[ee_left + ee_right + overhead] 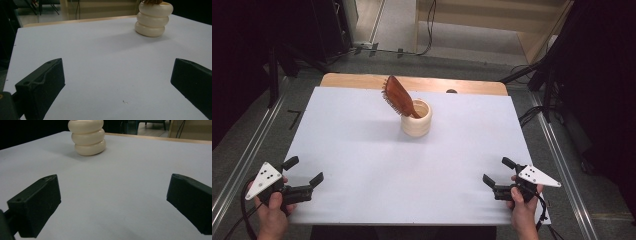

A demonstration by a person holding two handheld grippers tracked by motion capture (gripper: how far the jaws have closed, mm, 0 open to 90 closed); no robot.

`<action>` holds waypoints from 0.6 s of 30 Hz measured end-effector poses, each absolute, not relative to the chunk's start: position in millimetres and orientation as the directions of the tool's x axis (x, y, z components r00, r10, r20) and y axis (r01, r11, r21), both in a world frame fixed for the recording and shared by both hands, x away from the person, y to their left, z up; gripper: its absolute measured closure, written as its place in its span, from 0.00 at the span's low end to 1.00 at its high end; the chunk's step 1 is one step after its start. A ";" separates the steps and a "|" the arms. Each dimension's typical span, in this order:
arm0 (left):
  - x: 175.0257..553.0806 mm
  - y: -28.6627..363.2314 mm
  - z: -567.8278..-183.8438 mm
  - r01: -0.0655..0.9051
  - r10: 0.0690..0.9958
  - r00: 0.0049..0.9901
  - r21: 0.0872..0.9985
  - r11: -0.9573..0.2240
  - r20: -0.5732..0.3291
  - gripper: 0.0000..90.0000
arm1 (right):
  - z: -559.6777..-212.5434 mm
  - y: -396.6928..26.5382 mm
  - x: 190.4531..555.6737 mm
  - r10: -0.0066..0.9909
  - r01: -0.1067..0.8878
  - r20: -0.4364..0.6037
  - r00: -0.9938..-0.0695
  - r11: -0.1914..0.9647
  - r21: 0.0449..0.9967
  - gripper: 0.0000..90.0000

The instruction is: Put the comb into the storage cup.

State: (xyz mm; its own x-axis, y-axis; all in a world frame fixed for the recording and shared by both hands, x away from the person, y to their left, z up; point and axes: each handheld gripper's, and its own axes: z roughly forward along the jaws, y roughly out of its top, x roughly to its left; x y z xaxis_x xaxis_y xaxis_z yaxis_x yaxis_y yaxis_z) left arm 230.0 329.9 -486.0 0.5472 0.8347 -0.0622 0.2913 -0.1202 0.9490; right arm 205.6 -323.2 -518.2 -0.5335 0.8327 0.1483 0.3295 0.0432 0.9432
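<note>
1. Hairbrush (398,95): reddish-brown, standing handle-down in the holder, its head leaning toward ten o'clock over the rim, bristles facing down and to the left in the high view.
2. Holder (417,119): a cream cup with three rounded ribs (the ribs read clearly in both gripper views), upright on the white sheet, toward twelve o'clock of the sheet's middle and slightly right of centre. In the left gripper view the holder (153,19) sits at about one o'clock; in the right gripper view the holder (87,137) sits at about eleven o'clock.
3. White sheet (362,145): covers most of the bench; a strip of bare wooden bench (357,80) shows along the far edge at twelve o'clock.
4. Left tongs (303,171): held in the person's left hand (273,210) at about seven o'clock of the sheet, well apart from the holder, grey three-cornered plate on top. Jaws stand wide apart with nothing between them; in the left gripper view the left tongs (117,82) frame bare sheet.
5. Right tongs (497,171): held in the right hand (523,210) at about five o'clock of the sheet, likewise well apart from the holder. Jaws wide apart and holding nothing; in the right gripper view the right tongs (113,200) frame bare sheet.
6. Both tongs point inward and forward, toward the holder.
</note>
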 end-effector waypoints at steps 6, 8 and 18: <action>229.8 333.4 -489.2 0.299 0.833 0.543 0.951 -0.073 -0.107 0.00 | -518.4 -324.6 207.0 0.835 0.332 0.158 -0.526 0.031 0.943 0.00; 229.8 332.5 -489.9 0.299 0.830 0.548 0.950 -0.084 -0.099 0.00 | -518.3 -324.1 207.0 0.833 0.335 0.157 -0.530 0.036 0.941 0.00; 233.3 330.3 -490.5 0.306 0.821 0.560 0.948 -0.087 -0.105 0.00 | -518.7 -323.7 210.2 0.826 0.343 0.159 -0.540 0.043 0.938 0.00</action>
